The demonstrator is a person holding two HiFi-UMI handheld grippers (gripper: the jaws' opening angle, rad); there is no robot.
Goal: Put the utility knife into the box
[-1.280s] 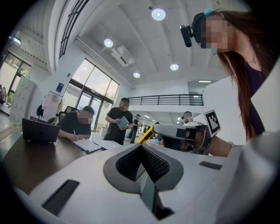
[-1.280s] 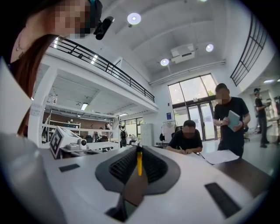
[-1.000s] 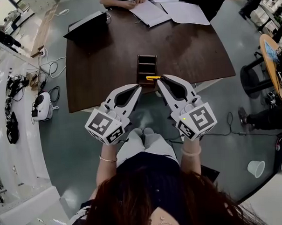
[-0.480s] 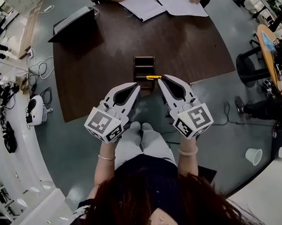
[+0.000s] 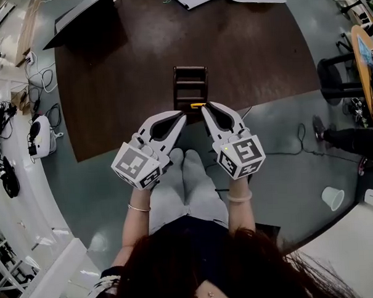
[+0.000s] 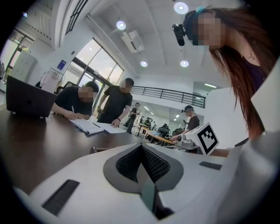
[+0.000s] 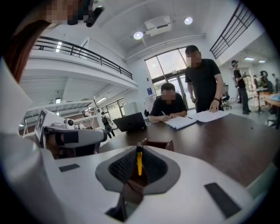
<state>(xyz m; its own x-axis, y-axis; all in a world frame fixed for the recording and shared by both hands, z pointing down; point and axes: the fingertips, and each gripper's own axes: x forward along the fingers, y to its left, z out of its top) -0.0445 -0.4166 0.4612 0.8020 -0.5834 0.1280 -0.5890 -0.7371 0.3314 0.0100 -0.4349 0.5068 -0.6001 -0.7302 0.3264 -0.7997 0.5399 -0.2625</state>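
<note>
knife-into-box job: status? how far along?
Done: the utility knife is picked up, clamped in the right hand-held gripper.
In hand: that gripper holds the knife at the near end of the box.
Left: set it into a compartment and release; the jaws have not let go yet.
The left hand-held gripper is shut and empty, off to the side.
</note>
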